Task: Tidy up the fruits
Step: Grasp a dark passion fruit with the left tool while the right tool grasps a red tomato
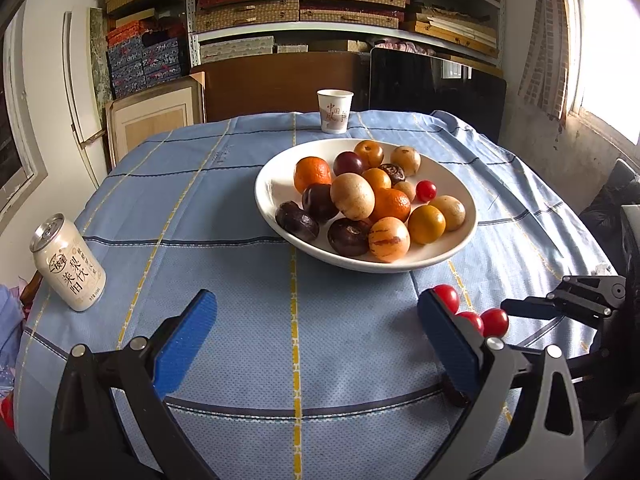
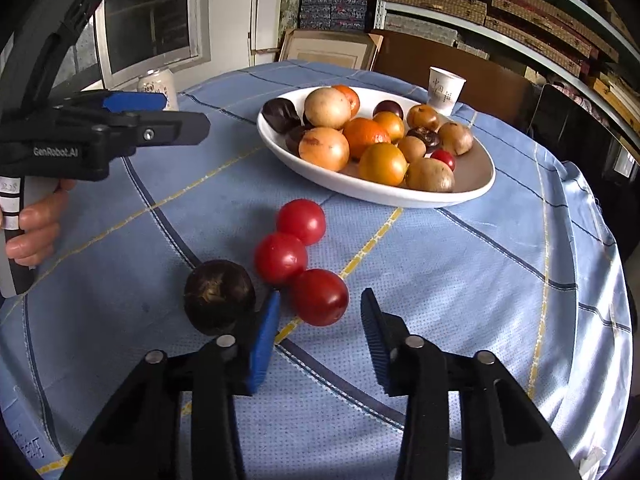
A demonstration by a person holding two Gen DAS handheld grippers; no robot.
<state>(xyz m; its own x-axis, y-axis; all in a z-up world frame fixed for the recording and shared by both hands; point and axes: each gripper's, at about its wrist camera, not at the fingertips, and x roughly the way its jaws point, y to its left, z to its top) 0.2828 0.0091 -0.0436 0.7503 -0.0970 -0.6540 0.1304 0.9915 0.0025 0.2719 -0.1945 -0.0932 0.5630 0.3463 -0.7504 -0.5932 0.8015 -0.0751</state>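
A white bowl (image 1: 468,236) (image 2: 476,184) holds several oranges, tan fruits, dark fruits and one small red tomato. Three red tomatoes (image 2: 300,220) (image 2: 280,257) (image 2: 319,297) lie in a row on the blue cloth before the bowl; they also show in the left wrist view (image 1: 495,321). A dark fruit (image 2: 219,296) lies left of them. My right gripper (image 2: 318,328) is open, its fingers either side of the nearest tomato, not closed on it. My left gripper (image 1: 316,336) is open and empty above the cloth, seen also in the right wrist view (image 2: 160,116).
A drink can (image 1: 68,262) (image 2: 158,84) stands at the table's left edge. A paper cup (image 1: 335,110) (image 2: 445,90) stands behind the bowl. Shelves of boxes and boards lean behind the table. The cloth (image 1: 240,200) covers a round table.
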